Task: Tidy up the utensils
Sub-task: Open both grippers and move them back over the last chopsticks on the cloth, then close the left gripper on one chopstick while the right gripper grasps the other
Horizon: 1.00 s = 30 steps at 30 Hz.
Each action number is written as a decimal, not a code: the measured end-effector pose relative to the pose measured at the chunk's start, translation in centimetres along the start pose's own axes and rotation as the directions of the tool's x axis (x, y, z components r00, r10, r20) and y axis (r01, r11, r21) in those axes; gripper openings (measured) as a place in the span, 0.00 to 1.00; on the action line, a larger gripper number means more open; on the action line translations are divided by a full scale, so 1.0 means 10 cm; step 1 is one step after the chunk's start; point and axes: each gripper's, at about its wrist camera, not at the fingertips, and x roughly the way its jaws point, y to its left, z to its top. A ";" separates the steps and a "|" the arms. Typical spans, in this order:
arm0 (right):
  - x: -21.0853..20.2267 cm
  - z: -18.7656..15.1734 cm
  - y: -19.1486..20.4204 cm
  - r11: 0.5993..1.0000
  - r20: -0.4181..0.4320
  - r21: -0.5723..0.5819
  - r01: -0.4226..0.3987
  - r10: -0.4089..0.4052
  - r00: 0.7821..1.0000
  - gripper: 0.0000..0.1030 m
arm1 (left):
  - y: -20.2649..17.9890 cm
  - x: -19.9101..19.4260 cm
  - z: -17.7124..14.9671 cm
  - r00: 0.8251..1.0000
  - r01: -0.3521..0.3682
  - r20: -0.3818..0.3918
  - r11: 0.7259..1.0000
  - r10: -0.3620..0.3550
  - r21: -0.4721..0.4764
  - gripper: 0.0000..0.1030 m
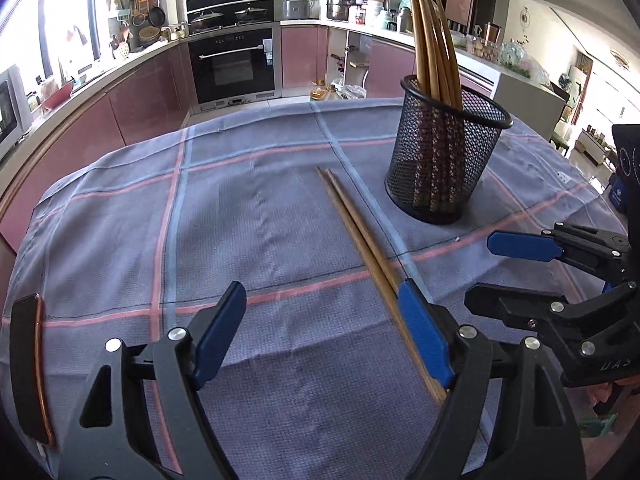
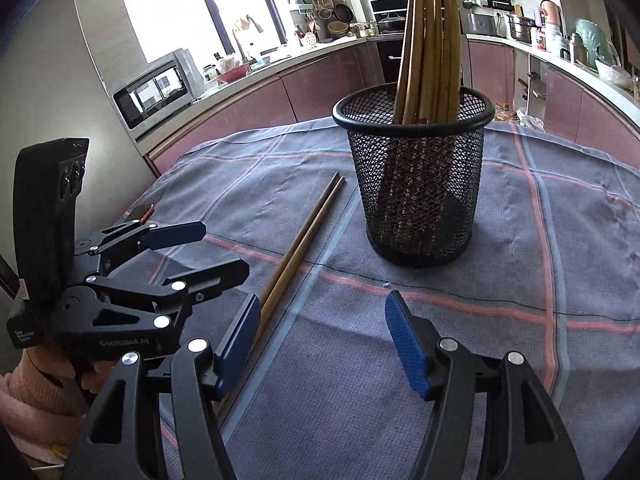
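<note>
Blue-padded fingers of the left gripper (image 1: 322,336) stand wide apart and grip nothing. A pair of chopsticks (image 1: 362,244) lies flat on the cloth (image 1: 248,208), running from the inner side of the 3 o'clock finger up toward 12 o'clock; whether pad and wood touch cannot be told. In the right wrist view the right gripper (image 2: 320,344) is likewise spread wide and empty, with the chopsticks (image 2: 304,240) passing just beside its 9 o'clock finger.

At 1 o'clock in the left wrist view a black mesh cup (image 1: 444,160) stands upright on the cloth. It holds a bundle of chopsticks (image 1: 434,36), thick ends up, leaning against the rim. In the right wrist view the cup (image 2: 416,184) sits at 12 o'clock, near the tip of the loose pair but apart from it.

Legible writing: "GenRobot.AI" on the left gripper body, seen at 8 o'clock in the right wrist view.

The cloth is blue-grey with pink and light-blue check lines. A dark phone (image 1: 28,364) lies on it at 8 o'clock in the left wrist view. Behind are pink kitchen cabinets (image 1: 144,92), a built-in oven (image 1: 234,64) and a microwave (image 2: 154,90).
</note>
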 end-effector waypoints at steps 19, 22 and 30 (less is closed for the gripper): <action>0.07 0.05 0.00 1.000 -0.012 -0.009 0.000 0.000 1.000 0.61 | -0.08 0.10 -0.03 0.999 0.004 -0.044 1.000 -0.004 -0.005 0.62; 0.13 0.11 0.04 1.000 -0.016 -0.018 -0.004 0.003 1.000 0.61 | -0.06 0.09 -0.05 0.999 0.001 -0.046 1.000 -0.002 -0.014 0.62; 0.33 0.25 0.12 1.000 -0.039 -0.010 0.016 -0.016 0.999 0.45 | -0.03 0.05 -0.14 0.999 0.024 -0.047 0.999 -0.025 -0.022 0.60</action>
